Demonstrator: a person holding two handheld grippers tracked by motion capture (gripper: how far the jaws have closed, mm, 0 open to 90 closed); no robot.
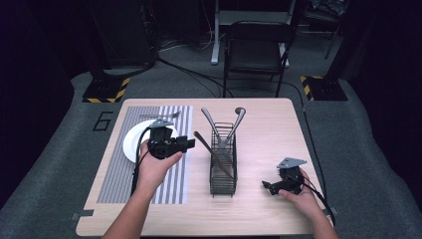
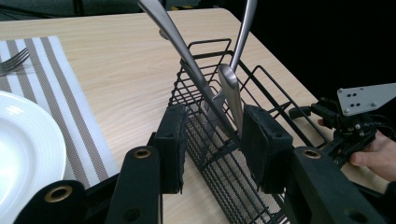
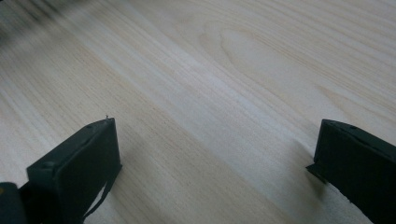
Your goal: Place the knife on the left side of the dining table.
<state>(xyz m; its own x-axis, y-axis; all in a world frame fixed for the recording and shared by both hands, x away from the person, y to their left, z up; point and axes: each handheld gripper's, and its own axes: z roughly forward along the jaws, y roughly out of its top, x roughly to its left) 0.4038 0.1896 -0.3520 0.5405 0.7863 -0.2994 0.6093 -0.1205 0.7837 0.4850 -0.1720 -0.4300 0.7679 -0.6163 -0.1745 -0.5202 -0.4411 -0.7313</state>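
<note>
The wire cutlery basket [image 1: 223,164] stands mid-table on the pale wood table [image 1: 259,209], just right of the striped placemat [image 1: 174,186] with its white plate [image 1: 130,144] and fork [image 2: 13,60]; a knife [image 2: 231,95] and two other utensils lean in it (their heads are hidden). My left gripper [image 2: 212,147] hangs beside the basket, jaws apart and holding nothing, while my right gripper [image 1: 271,187] gapes wide over bare wood.
</note>
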